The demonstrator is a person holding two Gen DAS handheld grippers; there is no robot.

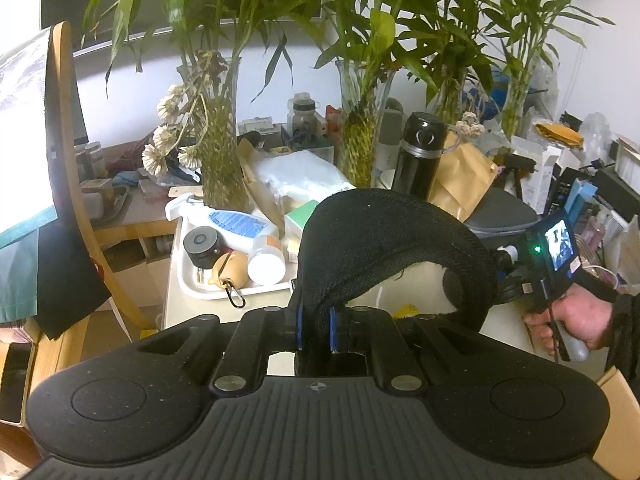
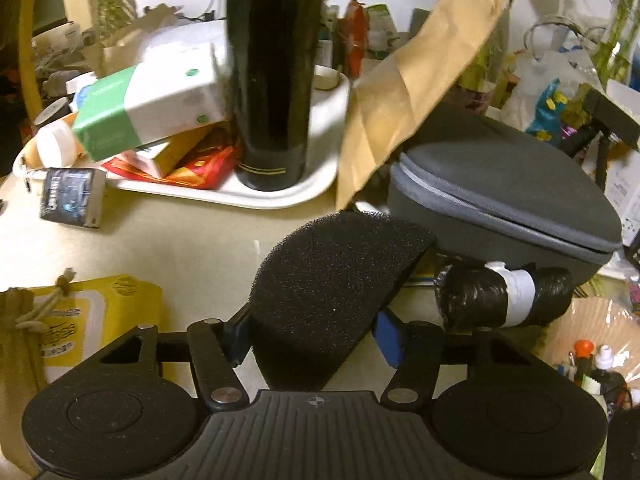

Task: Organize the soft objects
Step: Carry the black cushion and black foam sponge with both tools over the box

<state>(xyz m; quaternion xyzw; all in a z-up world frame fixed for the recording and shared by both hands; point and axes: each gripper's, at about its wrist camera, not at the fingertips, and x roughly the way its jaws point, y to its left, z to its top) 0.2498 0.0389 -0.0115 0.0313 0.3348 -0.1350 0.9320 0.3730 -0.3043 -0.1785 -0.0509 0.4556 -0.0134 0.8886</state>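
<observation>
Spanning both views, cream table (image 2: 168,236) is packed with clutter, largest item a grey zip case (image 2: 504,184) sitting right of centre with a brown paper bag (image 2: 412,92) leaning over its left end. White tray (image 2: 224,194) behind holds a tall black flask (image 2: 272,72), a green-and-white box (image 2: 148,108) and red packets. Glass vases (image 1: 222,152) of bamboo stand further back in the left wrist view. Task items next: black knit pad (image 1: 384,240), a curved thick band with fuzzy woven texture and pale inner side showing under the arch, held above the table edge; left gripper (image 1: 316,330) pinches its lower left end between blue fingers (image 1: 299,330), jaws pressed in tight on it. Black foam piece (image 2: 328,292), coarse open-pore sponge, rounded wedge shape, sits just above the table in front of the grey case; right gripper (image 2: 314,338) clamps its near end, blue pads partly spread by the foam's thickness. Smaller: black roll with white band (image 2: 504,296) lying right of the foam, touching the case; yellow packet (image 2: 100,316) at left; small dark box (image 2: 72,196) beside the tray. Right hand (image 1: 576,316) grips the other handle at far right of the left wrist view.
</observation>
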